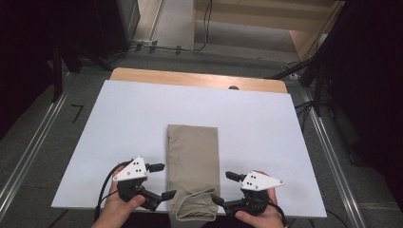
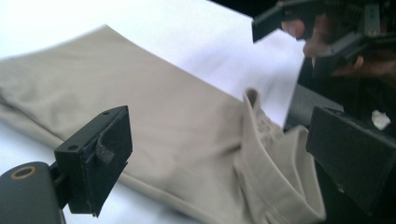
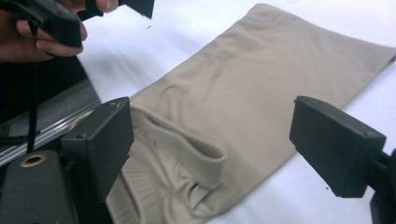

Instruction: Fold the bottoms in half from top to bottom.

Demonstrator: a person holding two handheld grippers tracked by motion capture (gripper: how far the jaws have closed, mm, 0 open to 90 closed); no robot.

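A beige folded garment (image 1: 192, 152) lies lengthwise on the white table top (image 1: 128, 118), its elastic waistband (image 1: 196, 207) rumpled at the near edge. My left gripper (image 1: 166, 180) stands open just left of the waistband and holds nothing. My right gripper (image 1: 221, 186) stands open just right of it, also holding nothing. In the left gripper view the wide-apart jaws of the left gripper (image 2: 224, 158) frame the garment (image 2: 140, 93), with the right gripper (image 2: 322, 28) beyond. In the right gripper view the right gripper (image 3: 217, 147) stands above the waistband (image 3: 187, 154), and the left gripper (image 3: 70, 14) shows at top left.
A wooden strip (image 1: 190, 78) runs along the table's far edge. Metal rails (image 1: 332, 156) flank the table on the grey floor. Dark stands and cables (image 1: 313, 80) sit at the back corners. Bare table top lies on both sides of the garment.
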